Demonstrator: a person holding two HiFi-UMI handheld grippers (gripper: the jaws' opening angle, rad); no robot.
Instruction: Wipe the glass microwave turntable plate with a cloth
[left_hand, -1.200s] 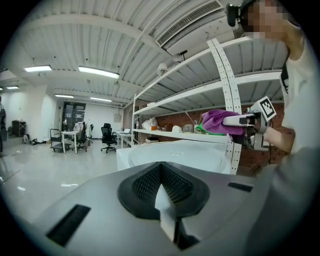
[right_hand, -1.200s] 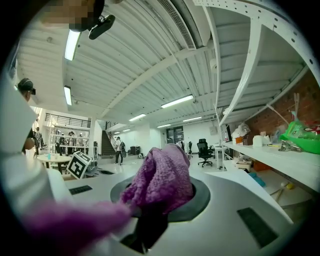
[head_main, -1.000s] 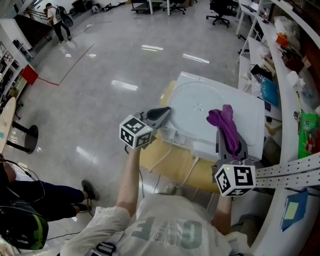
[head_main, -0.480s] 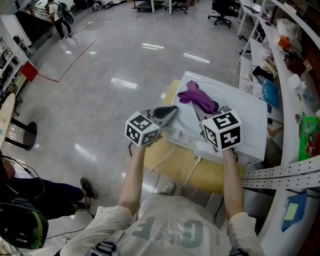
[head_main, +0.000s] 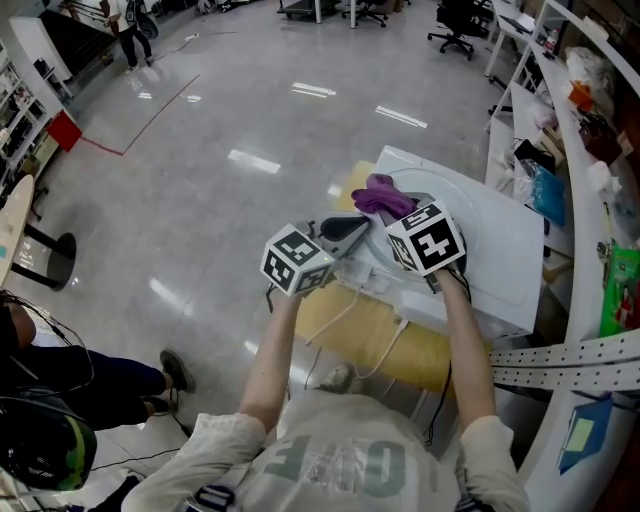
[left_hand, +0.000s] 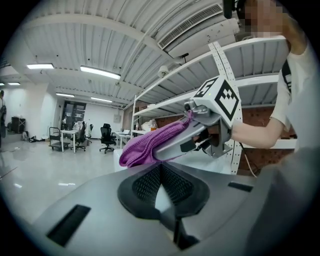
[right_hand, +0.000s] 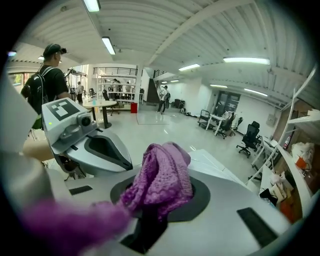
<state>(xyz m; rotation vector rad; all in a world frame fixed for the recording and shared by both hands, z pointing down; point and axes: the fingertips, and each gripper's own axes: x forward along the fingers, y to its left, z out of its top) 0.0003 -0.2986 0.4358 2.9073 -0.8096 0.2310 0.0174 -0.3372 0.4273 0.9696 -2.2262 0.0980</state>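
Observation:
The round glass turntable plate (head_main: 428, 187) lies on top of a white microwave (head_main: 500, 250). My right gripper (head_main: 395, 212) is shut on a bunched purple cloth (head_main: 381, 195) and holds it over the plate's far left rim. In the right gripper view the cloth (right_hand: 162, 180) fills the jaws, with a blurred fold hanging close to the lens. My left gripper (head_main: 345, 232) hovers just off the microwave's left edge, jaws shut with nothing in them (left_hand: 160, 167). It looks across at the right gripper (left_hand: 200, 125) and the cloth (left_hand: 147, 145).
The microwave stands on a yellowish stand (head_main: 350, 330) with white cables (head_main: 335, 310) hanging over it. Cluttered white shelves (head_main: 590, 120) and a perforated metal strip (head_main: 560, 360) run along the right. A person sits at lower left (head_main: 40, 400); another stands nearby (right_hand: 47, 75).
My right gripper swept the cloth from the plate's near right side across to its far left rim. The left gripper stayed almost where it was.

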